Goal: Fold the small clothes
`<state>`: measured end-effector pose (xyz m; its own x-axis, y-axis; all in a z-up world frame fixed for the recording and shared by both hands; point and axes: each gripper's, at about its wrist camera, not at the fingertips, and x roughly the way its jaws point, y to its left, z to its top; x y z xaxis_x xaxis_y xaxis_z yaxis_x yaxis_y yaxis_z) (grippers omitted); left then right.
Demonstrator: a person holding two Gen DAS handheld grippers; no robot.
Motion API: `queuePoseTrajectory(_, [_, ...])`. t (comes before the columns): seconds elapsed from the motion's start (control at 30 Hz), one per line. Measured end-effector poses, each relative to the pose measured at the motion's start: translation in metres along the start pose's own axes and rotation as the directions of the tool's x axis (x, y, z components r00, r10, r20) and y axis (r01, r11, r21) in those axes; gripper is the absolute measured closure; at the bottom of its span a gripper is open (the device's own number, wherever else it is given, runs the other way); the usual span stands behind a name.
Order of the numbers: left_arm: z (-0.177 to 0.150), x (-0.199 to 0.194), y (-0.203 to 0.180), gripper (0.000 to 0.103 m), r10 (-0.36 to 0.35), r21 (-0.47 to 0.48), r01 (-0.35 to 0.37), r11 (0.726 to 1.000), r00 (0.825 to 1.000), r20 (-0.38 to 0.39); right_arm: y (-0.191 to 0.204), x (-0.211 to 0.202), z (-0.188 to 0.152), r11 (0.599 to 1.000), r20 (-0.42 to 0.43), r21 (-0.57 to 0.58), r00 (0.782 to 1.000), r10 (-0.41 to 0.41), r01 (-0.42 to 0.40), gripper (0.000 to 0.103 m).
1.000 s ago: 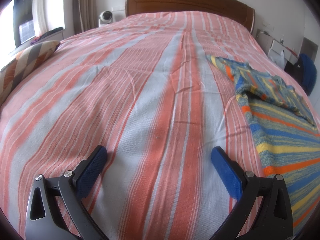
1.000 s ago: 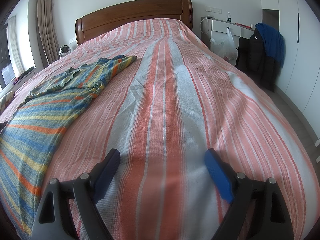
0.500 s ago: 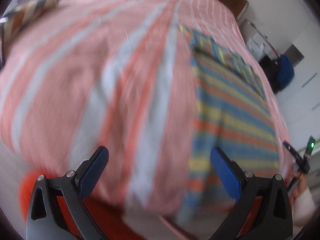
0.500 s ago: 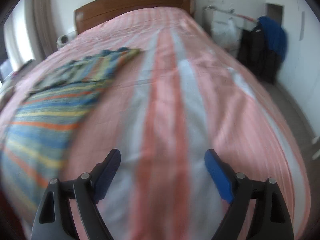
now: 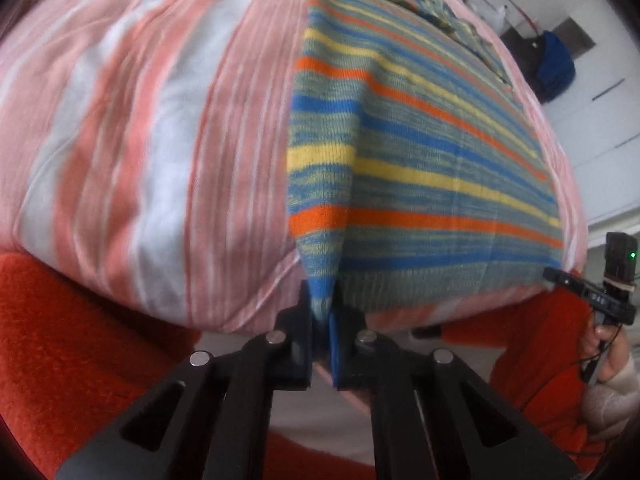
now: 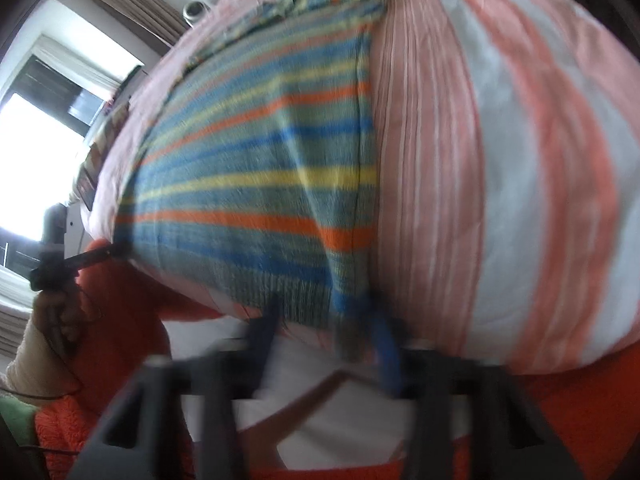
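A striped knit sweater [image 5: 432,152] in blue, yellow, orange and grey-green lies flat on the bed, its hem at the near edge. My left gripper [image 5: 322,320] is shut on the sweater's near left hem corner, which puckers into a ridge. In the right wrist view the sweater [image 6: 256,184] fills the left half. My right gripper [image 6: 324,332] is blurred by motion, its jaws partly apart around the near right hem corner. The right gripper also shows in the left wrist view [image 5: 552,274] at the hem's far corner.
The bed has a pink, orange and white striped cover [image 5: 140,128]. The person's orange fleece [image 5: 72,340] is below the bed edge. A window [image 6: 44,128] is at left, a blue jacket [image 5: 554,68] hangs at far right.
Both grippers dropped from over the bed to its near edge. The left went from wide open to shut on the hem corner. The right jaws narrowed around the other corner.
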<state>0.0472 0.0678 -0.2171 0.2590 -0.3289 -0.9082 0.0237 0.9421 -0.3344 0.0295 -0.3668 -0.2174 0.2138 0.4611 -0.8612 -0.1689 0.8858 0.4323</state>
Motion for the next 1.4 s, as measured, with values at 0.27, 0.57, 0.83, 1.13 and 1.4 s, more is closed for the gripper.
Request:
queuePoseTrajectory(0.27, [0.076,-0.056,0.007,0.099,-0.212,-0.071,0.234,0.97,0.95,0.231,-0.006,-0.055,0.057,0.986,0.217,0.047,0.965,0.147,-0.161,0.097])
queuePoseTrajectory(0.57, [0.282,-0.024,0.002,0.099,-0.144,-0.069,0.178,0.982,0.927,0.345,-0.018,-0.041,0.246,0.995,0.461,0.0,0.883,0.089,-0.1,0.097])
queuePoseTrajectory(0.83, [0.381,0.048,0.002,0.093,-0.016,-0.108,0.052,0.993,0.951,0.308,-0.052,0.029,0.384,0.998,0.442,0.067,0.897,-0.013,-0.019,0.096])
queuePoseTrajectory(1.13, [0.345,-0.011,-0.004,0.027,-0.118,0.041,0.111,0.993,0.932,0.344,-0.063,0.0,0.382,1.0,0.375,0.029,0.927,-0.005,-0.007,0.072])
queuePoseTrajectory(1.4, [0.337,0.022,-0.04,0.023,-0.166,0.133,0.144,0.981,0.971,0.175,-0.007,0.102,0.425,0.988,0.023,0.05,0.989,0.143,-0.144,0.064])
